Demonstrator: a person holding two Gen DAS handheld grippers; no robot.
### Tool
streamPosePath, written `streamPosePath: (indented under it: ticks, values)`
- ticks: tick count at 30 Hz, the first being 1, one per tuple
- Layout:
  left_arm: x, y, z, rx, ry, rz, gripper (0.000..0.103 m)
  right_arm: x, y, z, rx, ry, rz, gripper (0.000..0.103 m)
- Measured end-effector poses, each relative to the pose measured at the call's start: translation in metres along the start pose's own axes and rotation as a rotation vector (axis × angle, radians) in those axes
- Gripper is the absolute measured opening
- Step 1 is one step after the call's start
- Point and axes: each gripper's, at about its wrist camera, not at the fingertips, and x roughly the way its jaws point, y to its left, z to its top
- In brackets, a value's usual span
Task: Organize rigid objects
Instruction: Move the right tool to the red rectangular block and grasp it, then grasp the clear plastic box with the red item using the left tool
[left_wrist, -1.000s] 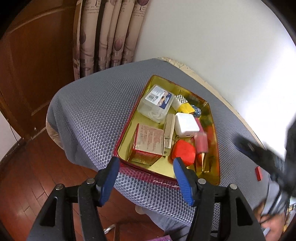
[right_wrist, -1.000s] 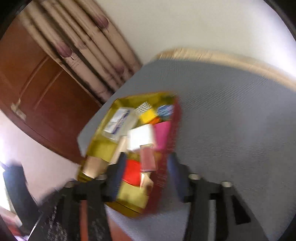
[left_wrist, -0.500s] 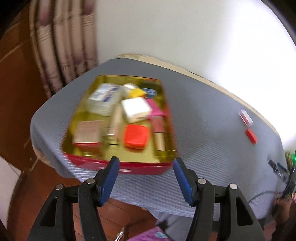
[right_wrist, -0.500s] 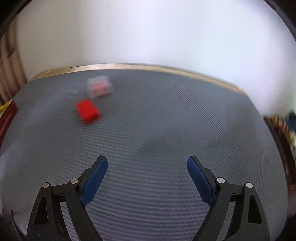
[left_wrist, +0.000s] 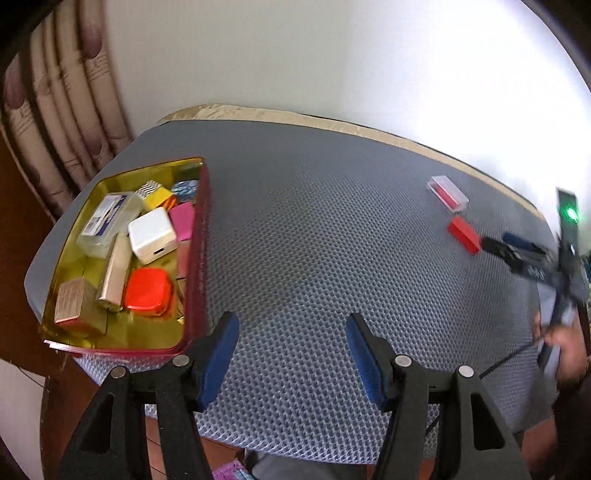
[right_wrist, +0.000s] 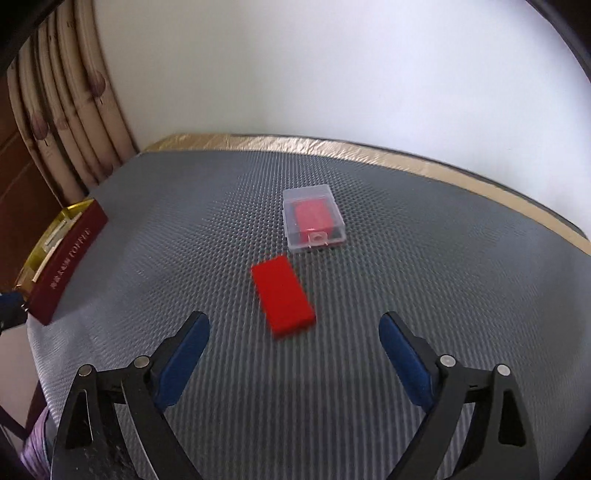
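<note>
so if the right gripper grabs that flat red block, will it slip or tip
The red block lies flat on its broad face, so it is unlikely to tip or roll. It looks rigid with straight edges, so probably it won't flex. Its sides are low, so the opening right gripper, nothing between its pads, may catch little, though the textured grey mat should limit sliding.

One tin tray (left_wrist: 197, 236), one red block (right_wrist: 282, 295), one clear case (right_wrist: 314, 218), two claws.

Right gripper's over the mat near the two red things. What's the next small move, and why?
Probably ease the right gripper forward and down until its fingers straddle the red block. Its jaws are opening with nothing between them, and the block lies flat on the mat just ahead, nearer than the clear case, outside the tin.
</note>
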Motion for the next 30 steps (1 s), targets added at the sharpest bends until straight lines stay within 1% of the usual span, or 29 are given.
streamPosePath:
  ticks: [2,3,5,7,8,9,10,11,14,18,21,22,25,29,30]
  values:
    - [0.009,-0.005,0.003,0.015,0.025,0.01,0.062,0.018,0.007,0.006,-0.016,0.033,-0.005,0.092]
    - [0.014,-0.005,0.004,0.015,0.038,0.015,0.062,0.023,0.0,0.002,-0.027,0.051,-0.006,0.092]
    - [0.026,-0.007,0.009,0.008,0.074,0.02,0.062,0.038,0.005,0.003,-0.055,0.084,-0.027,0.091]
    - [0.034,-0.006,0.011,-0.004,0.095,0.017,0.062,0.048,0.008,0.005,-0.079,0.102,-0.025,0.084]
    - [0.039,-0.006,0.014,-0.012,0.105,0.017,0.062,0.051,0.009,0.005,-0.094,0.105,-0.039,0.077]
    - [0.042,-0.006,0.016,-0.018,0.112,0.017,0.062,0.053,0.012,0.007,-0.117,0.106,-0.057,0.063]
    - [0.047,-0.007,0.021,-0.026,0.123,0.013,0.062,0.052,0.012,0.008,-0.129,0.103,-0.051,0.052]
    - [0.05,-0.009,0.025,-0.03,0.128,0.007,0.062,0.05,0.012,0.009,-0.13,0.101,-0.045,0.027]
    - [0.055,-0.02,0.042,-0.032,0.124,-0.014,0.062,0.042,0.007,0.005,-0.122,0.095,-0.05,0.027]
    - [0.064,-0.051,0.071,0.016,0.109,-0.064,0.062,0.018,-0.014,-0.015,-0.066,0.053,-0.082,0.027]
    - [0.083,-0.086,0.096,0.033,0.151,-0.155,0.062,-0.001,-0.042,-0.034,-0.01,0.027,-0.169,0.027]
    - [0.094,-0.102,0.107,0.027,0.184,-0.205,0.062,-0.007,-0.053,-0.041,0.009,0.021,-0.201,0.027]
    - [0.117,-0.137,0.129,-0.001,0.24,-0.286,0.062,-0.024,-0.076,-0.053,0.068,-0.008,-0.241,0.027]
    - [0.145,-0.178,0.157,-0.02,0.309,-0.311,0.062,-0.03,-0.094,-0.055,0.149,-0.025,-0.206,0.027]
    - [0.153,-0.19,0.164,-0.021,0.321,-0.303,0.062,-0.031,-0.096,-0.056,0.16,-0.03,-0.198,0.027]
